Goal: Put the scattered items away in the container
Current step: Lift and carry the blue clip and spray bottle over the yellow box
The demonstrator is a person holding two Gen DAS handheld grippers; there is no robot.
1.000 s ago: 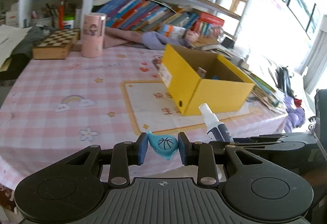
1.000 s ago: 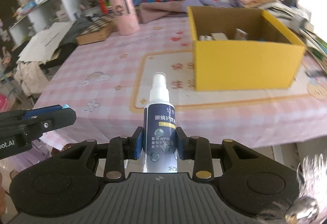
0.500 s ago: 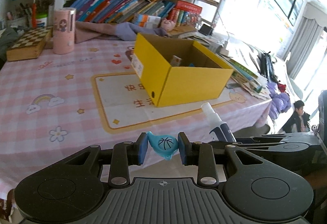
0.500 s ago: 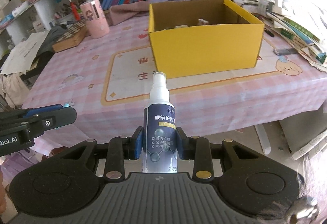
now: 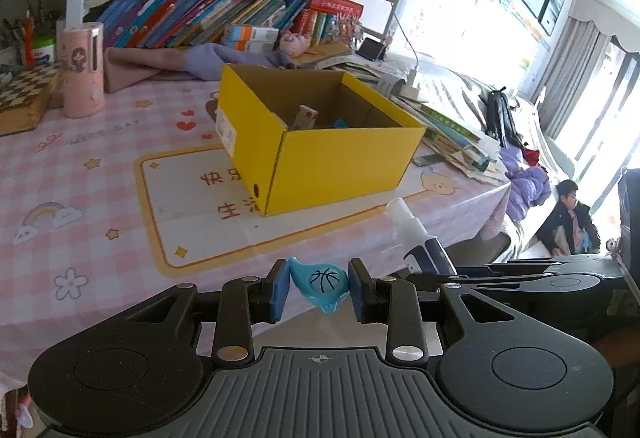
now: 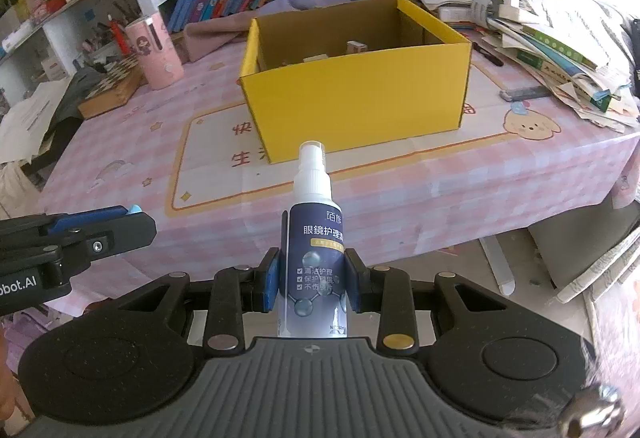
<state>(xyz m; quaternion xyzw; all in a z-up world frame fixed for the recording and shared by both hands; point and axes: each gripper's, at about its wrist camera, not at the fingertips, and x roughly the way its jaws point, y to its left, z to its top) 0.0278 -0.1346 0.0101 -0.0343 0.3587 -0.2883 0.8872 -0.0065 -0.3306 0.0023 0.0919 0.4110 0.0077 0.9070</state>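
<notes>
Our left hand-held gripper (image 5: 319, 290) pinches a blue teardrop basketball charm (image 5: 320, 283); our right hand-held gripper (image 6: 313, 280) clamps a navy spray bottle (image 6: 315, 262). Ahead on the pink checked bench (image 6: 440, 190) sits the open yellow cardboard box (image 6: 360, 94), nothing between.

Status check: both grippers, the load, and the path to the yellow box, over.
Left gripper shut on blue basketball charm. Right gripper shut on spray bottle. Yellow box ahead, open, some items inside. Nothing seen in the way.
</notes>
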